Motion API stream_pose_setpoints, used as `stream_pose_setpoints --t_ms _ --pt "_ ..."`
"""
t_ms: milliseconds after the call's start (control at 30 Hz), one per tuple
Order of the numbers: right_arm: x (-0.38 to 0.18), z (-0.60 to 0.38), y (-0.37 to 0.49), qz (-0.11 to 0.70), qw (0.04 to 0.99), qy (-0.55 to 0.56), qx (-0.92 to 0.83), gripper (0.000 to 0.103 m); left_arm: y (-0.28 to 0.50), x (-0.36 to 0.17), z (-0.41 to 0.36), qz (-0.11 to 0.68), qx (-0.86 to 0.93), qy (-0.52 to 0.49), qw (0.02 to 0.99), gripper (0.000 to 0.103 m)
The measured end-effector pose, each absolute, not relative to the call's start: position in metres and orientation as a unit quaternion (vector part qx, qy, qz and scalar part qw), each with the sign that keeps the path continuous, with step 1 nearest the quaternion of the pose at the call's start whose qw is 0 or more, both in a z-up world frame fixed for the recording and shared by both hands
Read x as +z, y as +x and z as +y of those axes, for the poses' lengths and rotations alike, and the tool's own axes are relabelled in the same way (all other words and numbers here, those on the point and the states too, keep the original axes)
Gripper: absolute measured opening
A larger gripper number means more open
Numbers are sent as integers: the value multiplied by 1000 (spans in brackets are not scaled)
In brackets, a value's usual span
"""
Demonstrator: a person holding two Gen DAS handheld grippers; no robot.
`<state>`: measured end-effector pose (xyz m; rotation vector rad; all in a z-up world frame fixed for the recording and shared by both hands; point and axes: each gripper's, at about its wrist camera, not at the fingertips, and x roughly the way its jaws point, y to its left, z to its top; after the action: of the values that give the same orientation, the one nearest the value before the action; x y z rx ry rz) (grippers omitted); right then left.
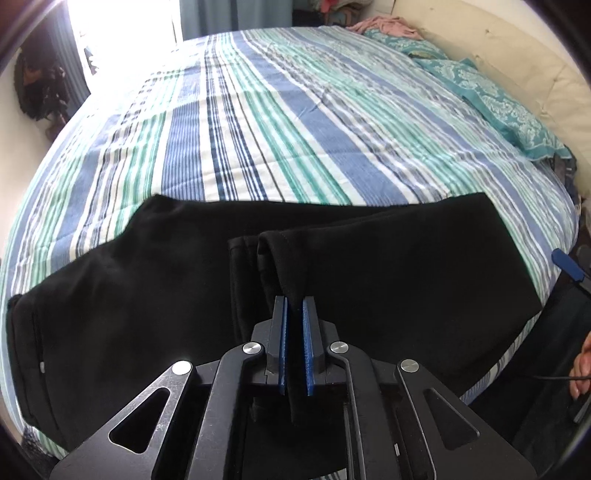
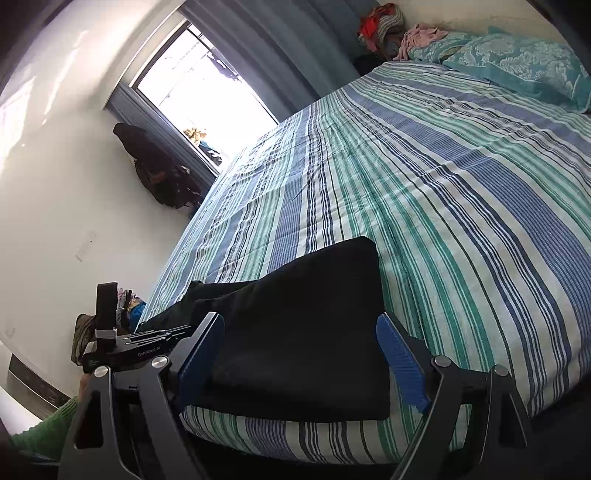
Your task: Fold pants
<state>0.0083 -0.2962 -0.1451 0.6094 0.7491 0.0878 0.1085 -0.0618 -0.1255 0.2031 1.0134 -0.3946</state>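
Pants (image 1: 147, 295), black, are lying spread across the near edge of a bed, on a bedspread (image 1: 295, 129) striped in blue, teal and white. One leg end is lifting off the rest of the garment and is running back between the blue pads (image 1: 283, 332) of the left gripper (image 1: 294, 306).

Left gripper: jaws are standing nearly together, clamping a hem fold of the pants; the cloth is hanging down between the pads and trailing behind them.

Right gripper (image 2: 303, 332): jaws are standing wide apart, holding nothing. Its blue fingers (image 2: 402, 365) are flanking the folded end of the pants, which is resting flat on the bedspread at the bed's edge; whether the tips are touching the cloth cannot be told. In the left wrist view one blue fingertip of this gripper is showing at the right border.

Pillows (image 1: 498, 99), teal and patterned, are lying along the far side of the bed by a cream wall. A pink garment (image 1: 384, 26) is sitting heaped beyond them. A window (image 2: 207, 88) is letting in bright light past blue curtains (image 2: 295, 48). A green sleeve (image 2: 48, 428) is showing at the lower left of the right wrist view.
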Motion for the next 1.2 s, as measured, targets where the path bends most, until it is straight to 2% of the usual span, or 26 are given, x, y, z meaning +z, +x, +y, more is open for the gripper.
stream_pose_setpoints --t_ms 133,233,333,400,433,467,500,600,633,700,733,767,933,1033,1100,1133,1200 --pt "-146 -303 7 353 882 310 35 84 108 -101 -57 437 -169 122 875 6" --pt "-147 -304 9 354 881 313 33 84 124 -140 -56 482 -148 150 851 8" --pt "-149 -302 12 361 880 306 30 84 120 -161 -60 487 -124 177 846 18" --pt "-148 -300 10 363 881 302 28 84 109 -152 -59 467 -103 181 859 52" --pt "-147 -300 8 362 882 300 28 84 104 -147 -56 454 -98 180 867 78" --pt "-147 -301 8 361 883 300 27 84 98 -142 -52 438 -96 177 876 89" --pt "-147 -302 7 360 883 301 27 84 95 -140 -47 430 -95 175 881 90" --pt "-150 -305 8 363 879 307 23 84 103 -151 -36 470 -107 154 863 90" --pt "-151 -306 9 364 877 312 23 84 105 -156 -34 483 -115 142 856 81" --pt "-152 -306 11 364 876 316 24 84 110 -163 -33 513 -152 97 839 42" --pt "-152 -306 11 363 876 315 23 84 110 -164 -35 525 -171 72 830 9" --pt "-151 -306 11 362 878 314 23 84 109 -161 -39 519 -156 82 837 3" --pt "-142 -309 10 353 871 337 48 84 86 -133 -25 499 -169 63 848 3" --pt "-152 -296 16 367 845 368 129 84 85 -151 -19 519 -150 82 838 4" --pt "-184 -283 33 438 805 378 134 84 88 -167 -21 521 -136 105 836 10" --pt "-205 -280 40 480 779 386 116 80 88 -167 -21 514 -133 107 841 14" --pt "-206 -286 41 474 775 404 109 78 87 -158 -18 509 -127 98 846 21"
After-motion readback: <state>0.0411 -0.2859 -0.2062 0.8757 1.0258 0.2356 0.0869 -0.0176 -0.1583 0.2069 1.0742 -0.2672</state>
